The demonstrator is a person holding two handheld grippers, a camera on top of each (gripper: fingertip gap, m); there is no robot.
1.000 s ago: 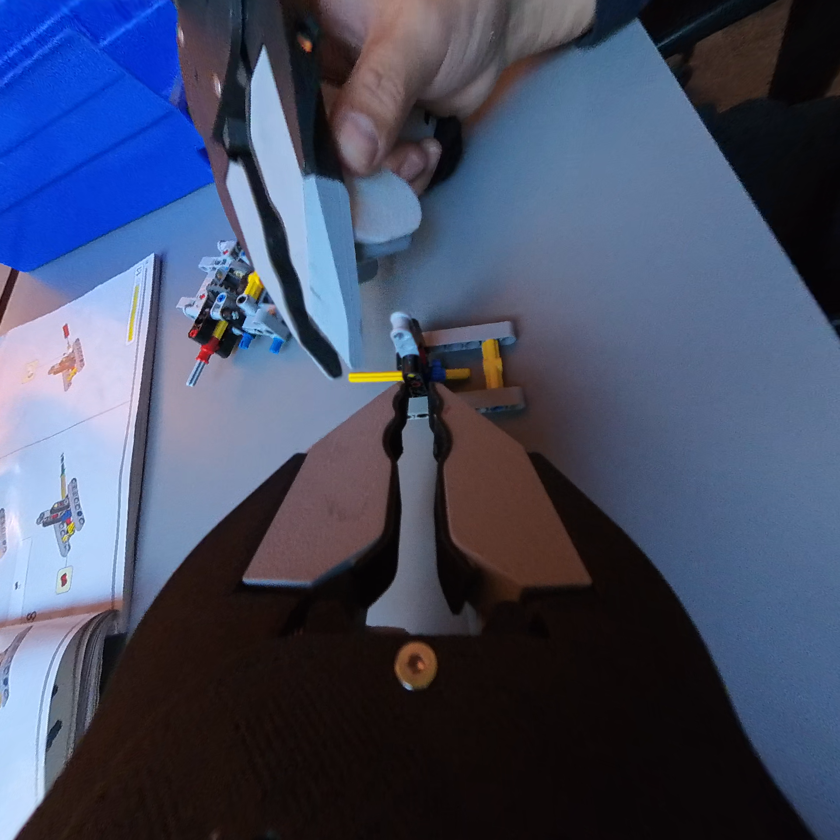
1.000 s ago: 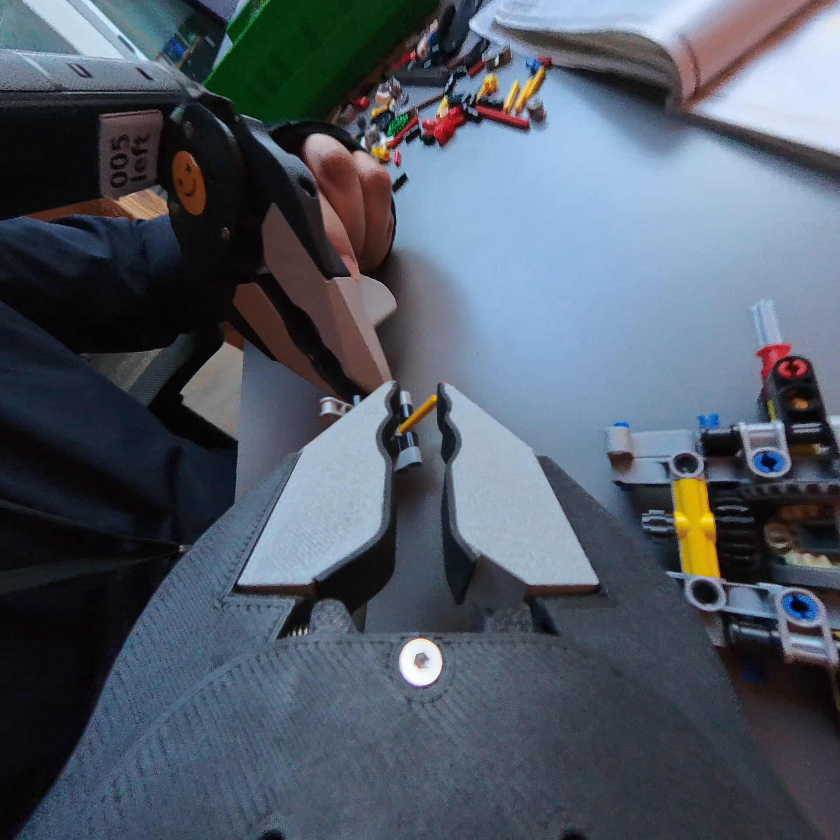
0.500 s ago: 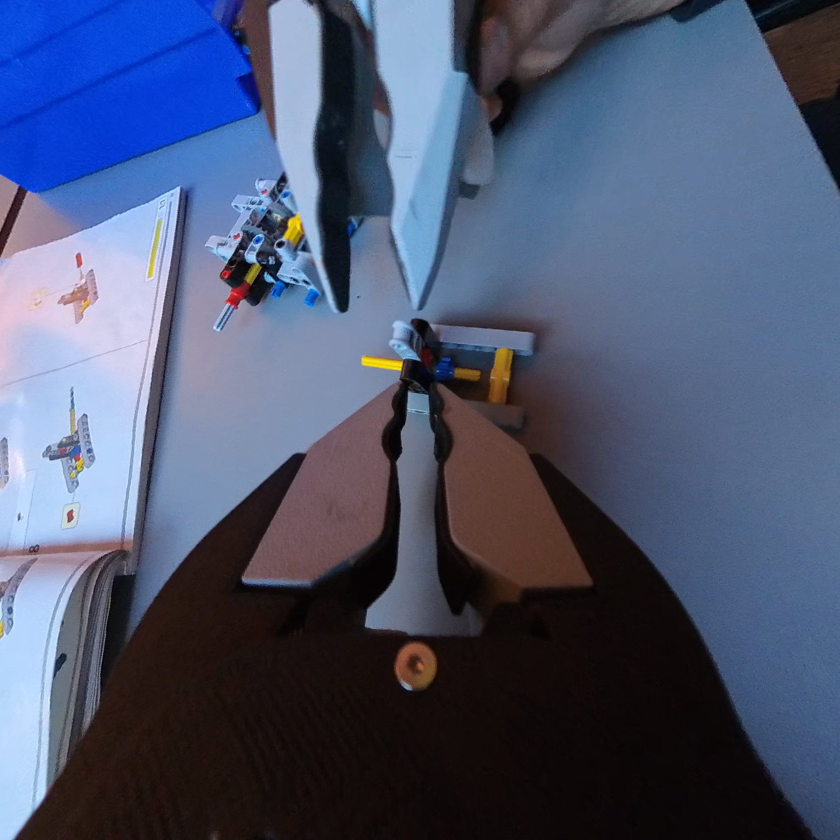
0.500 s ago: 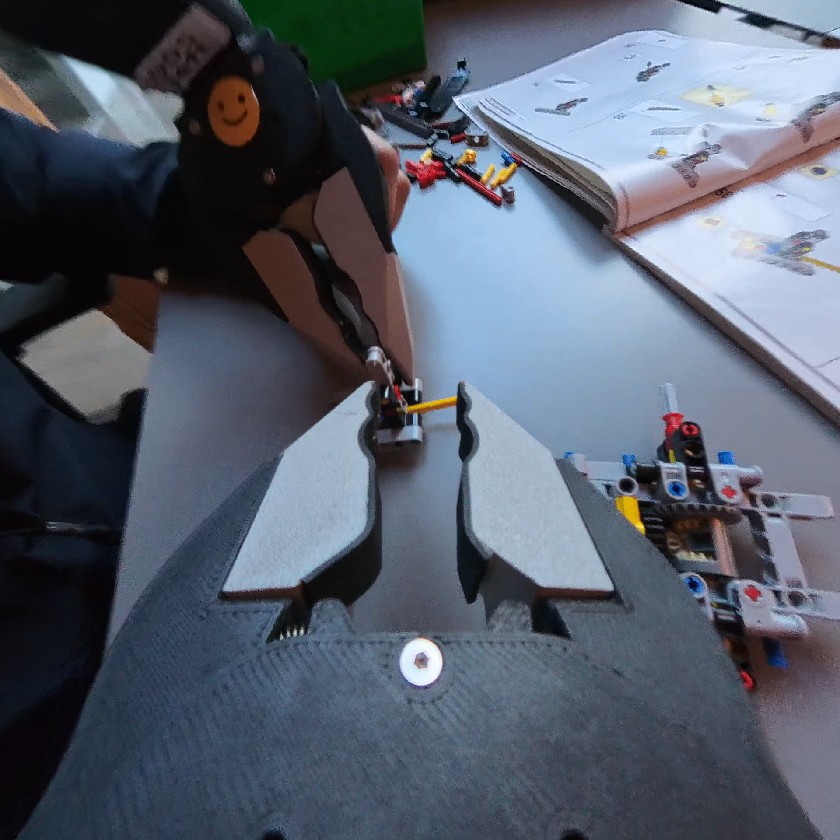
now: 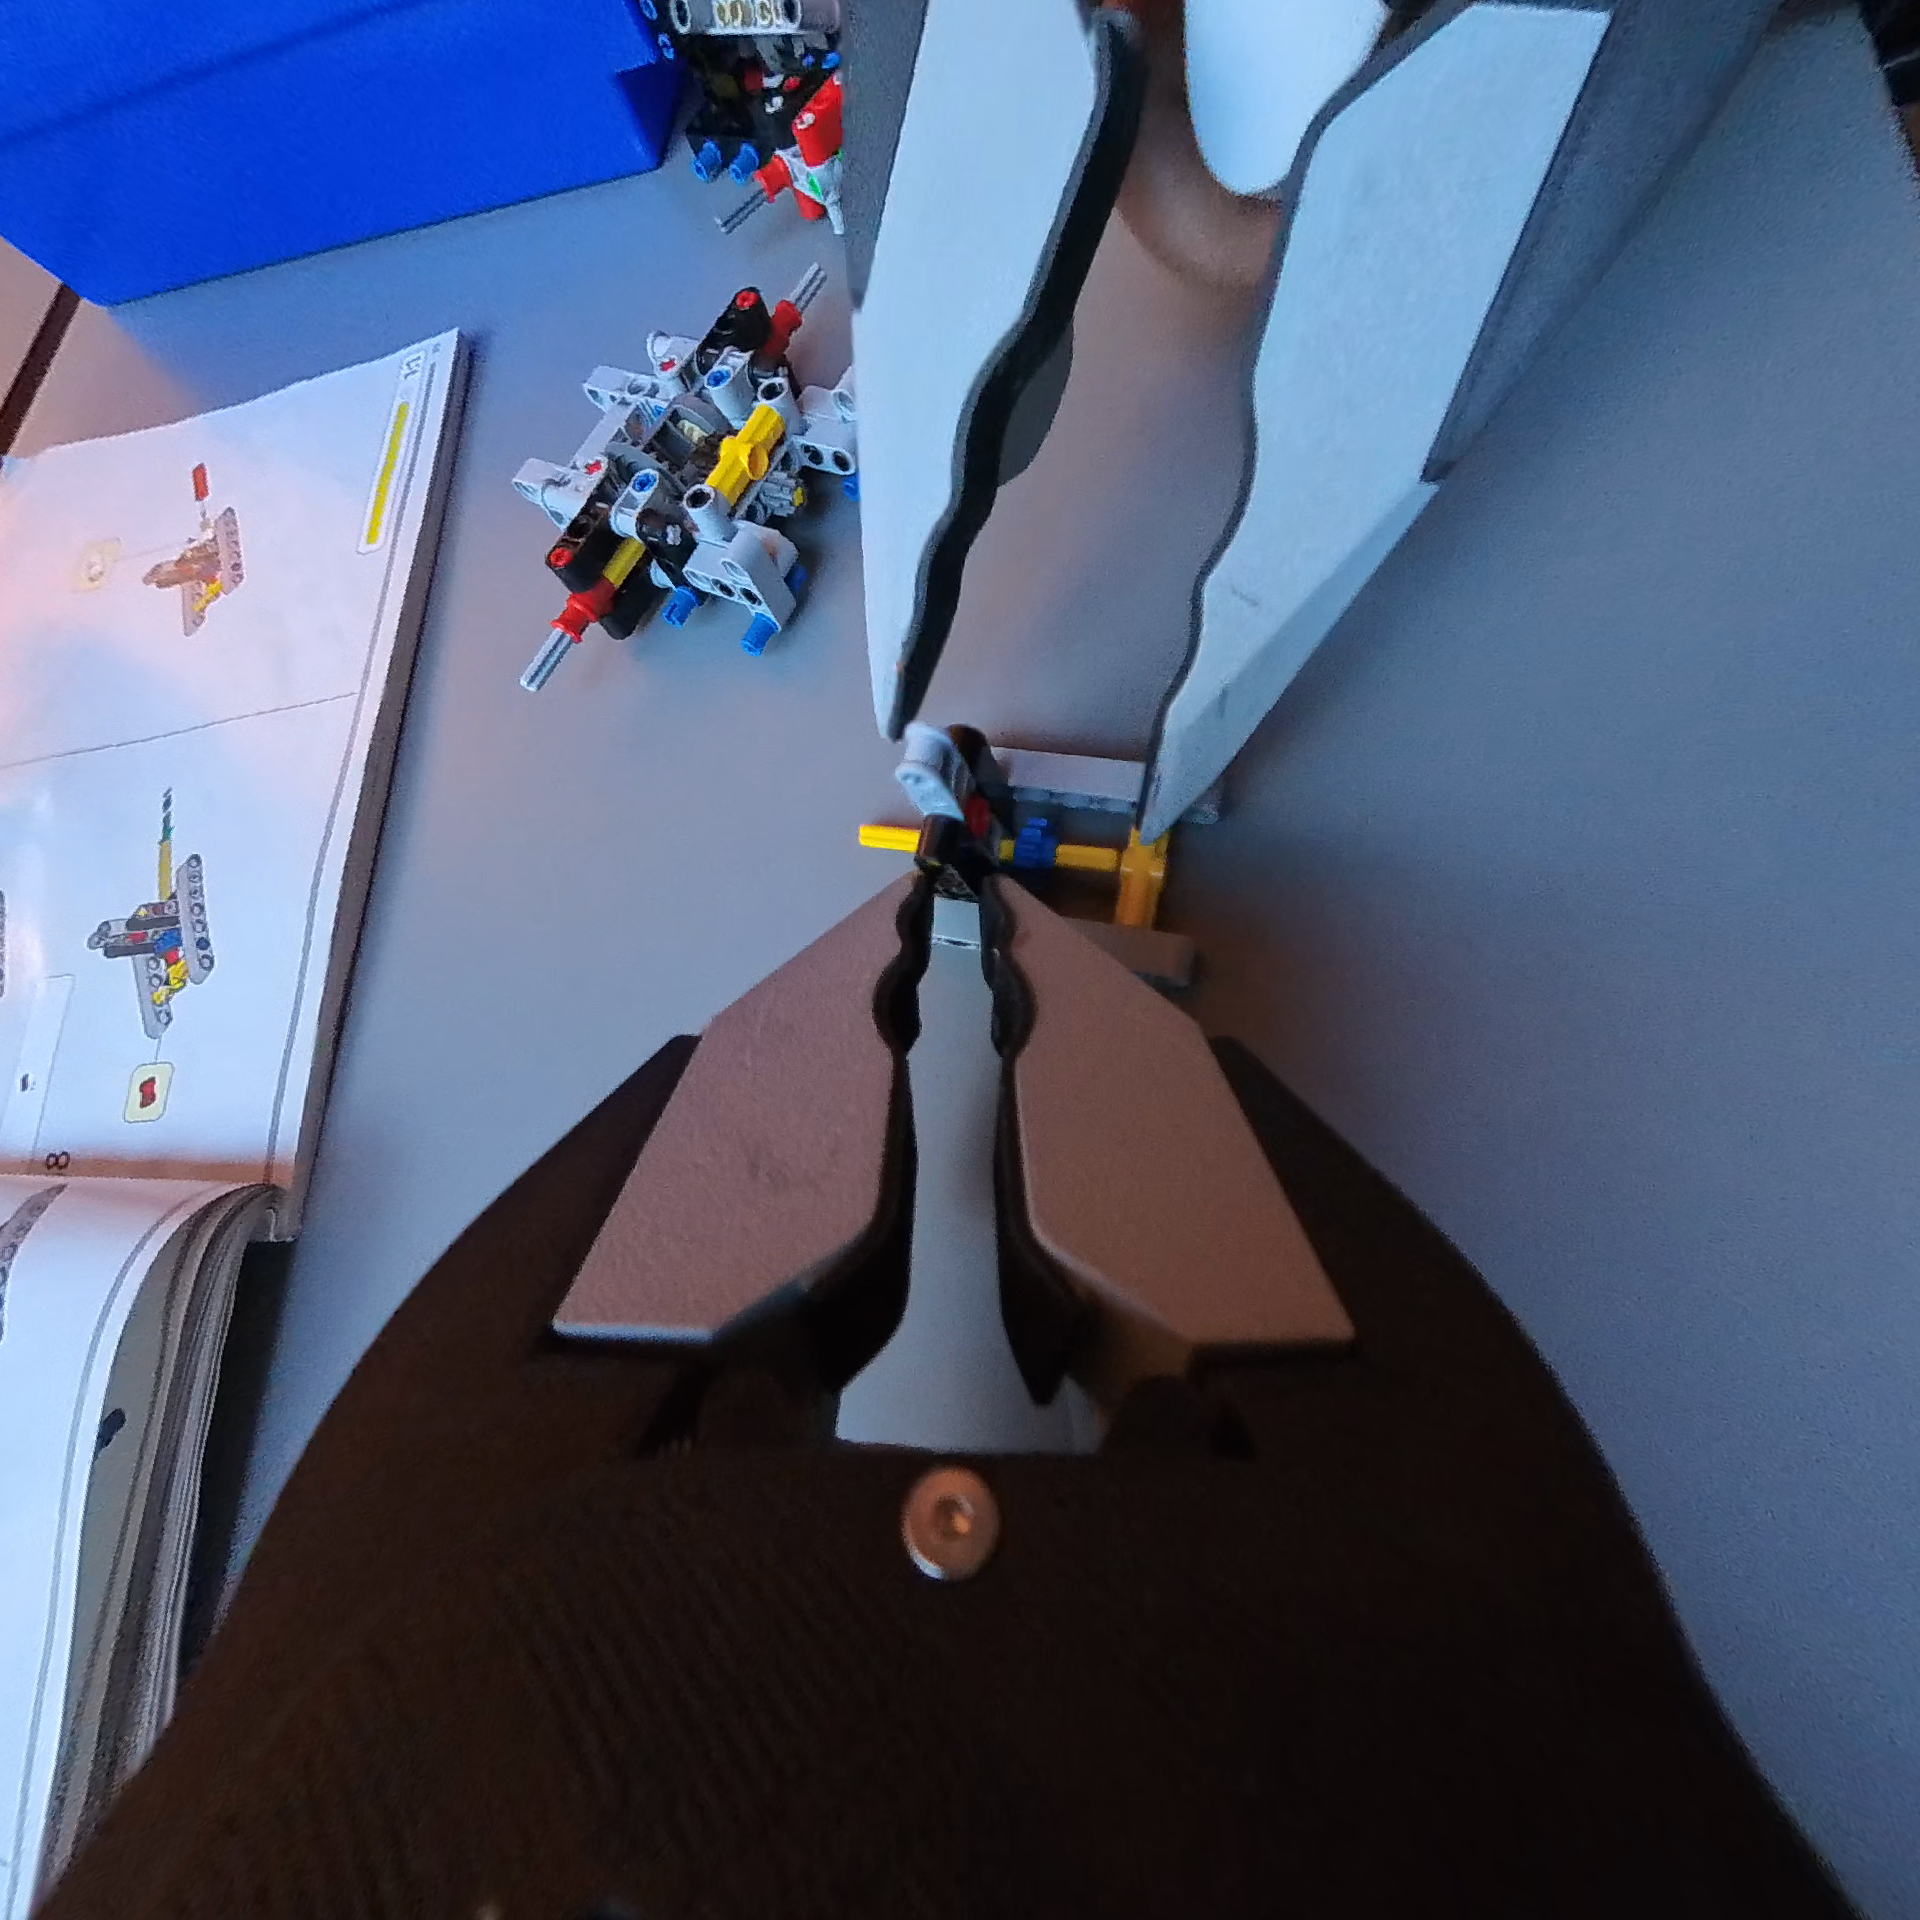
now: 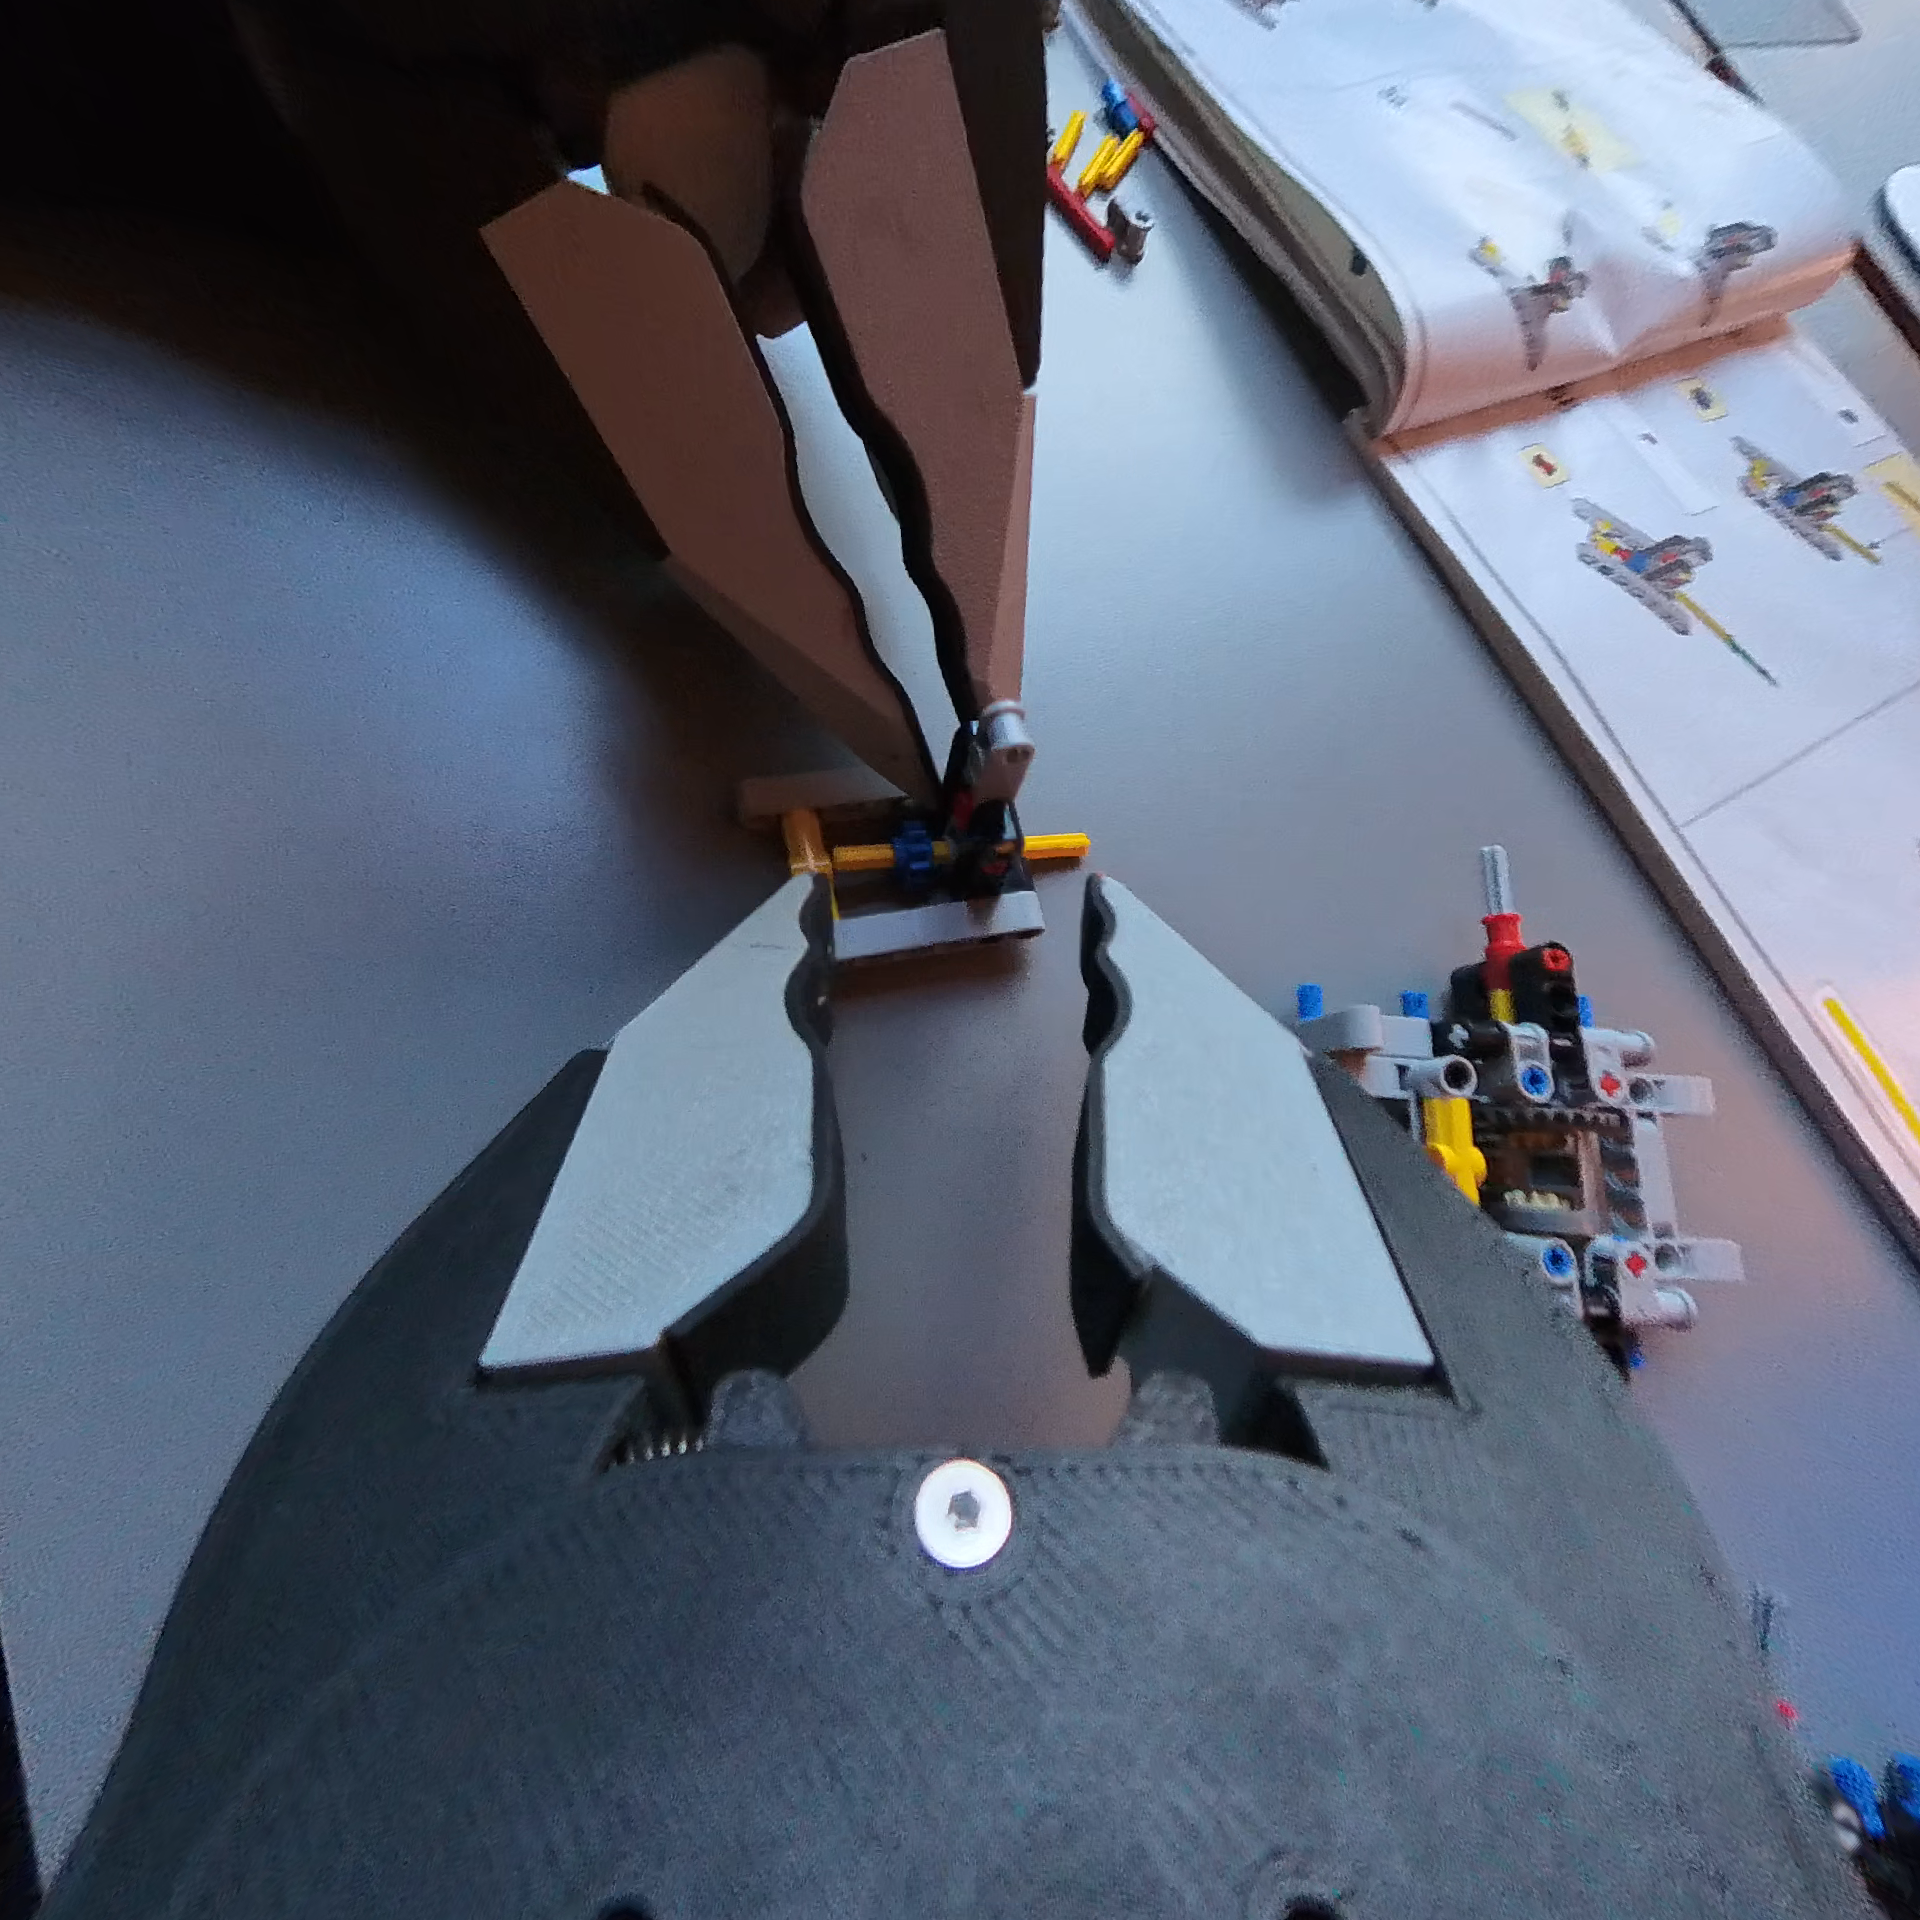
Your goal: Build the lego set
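A small brick assembly (image 5: 1081, 854) with grey beams, a yellow axle, a blue gear and a black upright piece rests on the grey table (image 5: 1558, 935). My left gripper (image 5: 954, 899) is shut on its black upright piece. In the right wrist view the left gripper (image 6: 951, 769) comes down on the assembly (image 6: 935, 928) from above. My right gripper (image 6: 956, 904) is open, its fingertips just short of the near grey beam, and the left tip is by the beam's end. In the left wrist view the right gripper (image 5: 1029, 769) comes in from the top, straddling the assembly.
A larger grey, black and yellow brick build (image 5: 686, 499) lies to the left, and shows at the right in the right wrist view (image 6: 1538, 1122). An open instruction booklet (image 5: 208, 727) lies beside it. A blue box (image 5: 312, 125) and loose parts (image 6: 1101, 177) sit farther off. My left and right fingertips are right by each other.
My right gripper's jaws opened wide and it swung round to face the small assembly head-on. My left gripper kept its hold on the black piece.
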